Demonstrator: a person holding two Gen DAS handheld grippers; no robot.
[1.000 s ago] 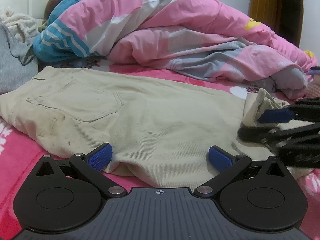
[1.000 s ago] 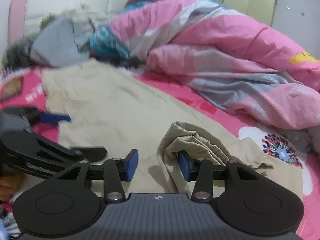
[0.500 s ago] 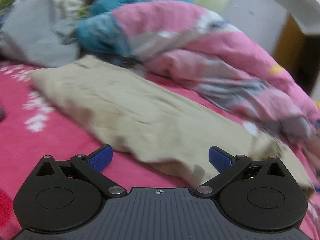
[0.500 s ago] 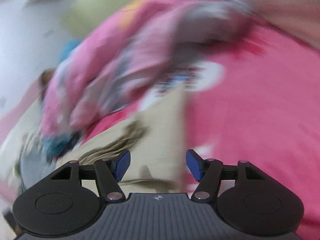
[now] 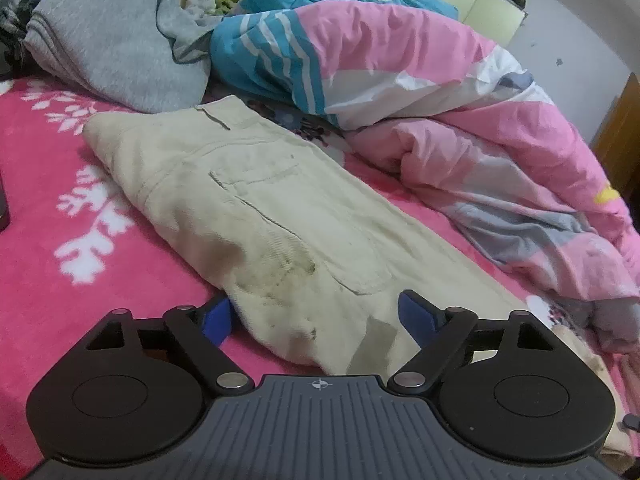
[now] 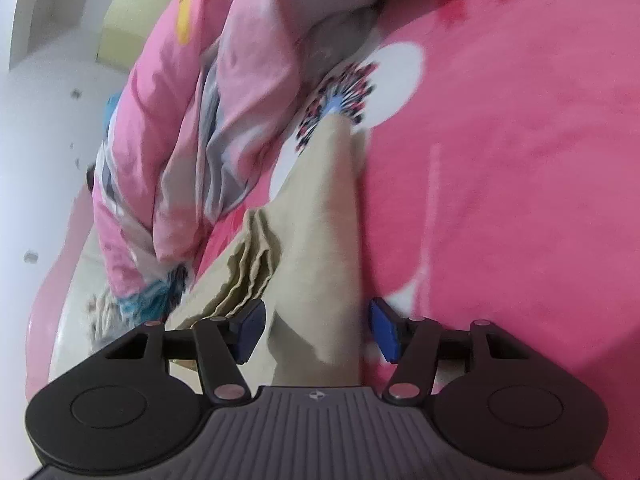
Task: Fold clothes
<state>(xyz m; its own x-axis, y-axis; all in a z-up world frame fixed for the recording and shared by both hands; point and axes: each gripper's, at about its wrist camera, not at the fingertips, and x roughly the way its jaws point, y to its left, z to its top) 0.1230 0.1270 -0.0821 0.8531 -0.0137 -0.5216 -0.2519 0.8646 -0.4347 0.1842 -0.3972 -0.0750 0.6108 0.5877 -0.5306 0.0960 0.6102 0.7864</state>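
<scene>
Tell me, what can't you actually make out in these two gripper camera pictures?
- Left wrist view: the near edge of the beige trousers is hidden behind the left gripper.
- Left wrist view: the trousers' leg ends are cut off at the right edge.
- Right wrist view: motion blur smears the pink duvet; its print is unreadable.
- Right wrist view: whether the right gripper touches the trouser leg cannot be told.

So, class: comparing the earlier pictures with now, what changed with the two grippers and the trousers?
The right gripper let go of the bunched trouser leg end, rolled, and now straddles the leg, jaws closing a little. The left gripper slid along the beige trousers toward the seat edge; its jaws have been closing, not yet gripping. The trousers and quilt stayed put.
</scene>
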